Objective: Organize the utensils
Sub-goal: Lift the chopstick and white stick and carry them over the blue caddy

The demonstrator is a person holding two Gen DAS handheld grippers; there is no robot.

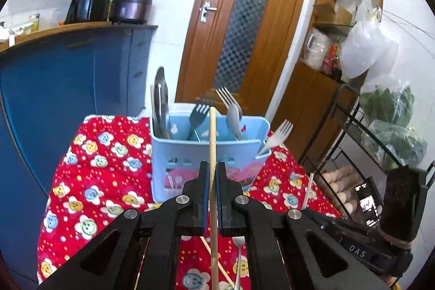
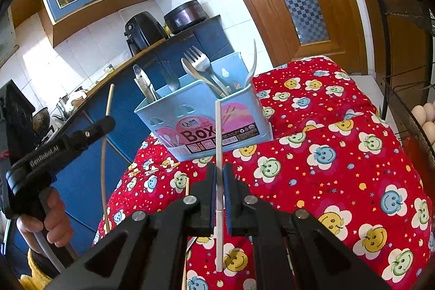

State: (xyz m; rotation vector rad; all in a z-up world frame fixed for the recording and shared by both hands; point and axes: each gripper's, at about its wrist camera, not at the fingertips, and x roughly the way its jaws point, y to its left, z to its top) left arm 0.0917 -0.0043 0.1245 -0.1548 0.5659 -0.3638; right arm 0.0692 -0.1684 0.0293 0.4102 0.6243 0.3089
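Wooden chopstick [image 1: 212,154] is clamped upright in the left gripper [image 1: 213,167], just before the pale blue plastic utensil box [image 1: 190,154] on the red flowered cloth [image 1: 89,167]. Right gripper [image 2: 219,173] is closed on a thin white plastic stick [image 2: 218,143] — near the same box. Both pieces are long; a tip may catch the metal forks [image 2: 199,63] or the rim and tip the light box.

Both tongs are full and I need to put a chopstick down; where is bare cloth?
Open red cloth lies right of the blue caddy, toward the wire rack. Cloth also shows left of the caddy by the blue cabinet. It is crowded beneath the left tongs, where a fork and a stick lie.
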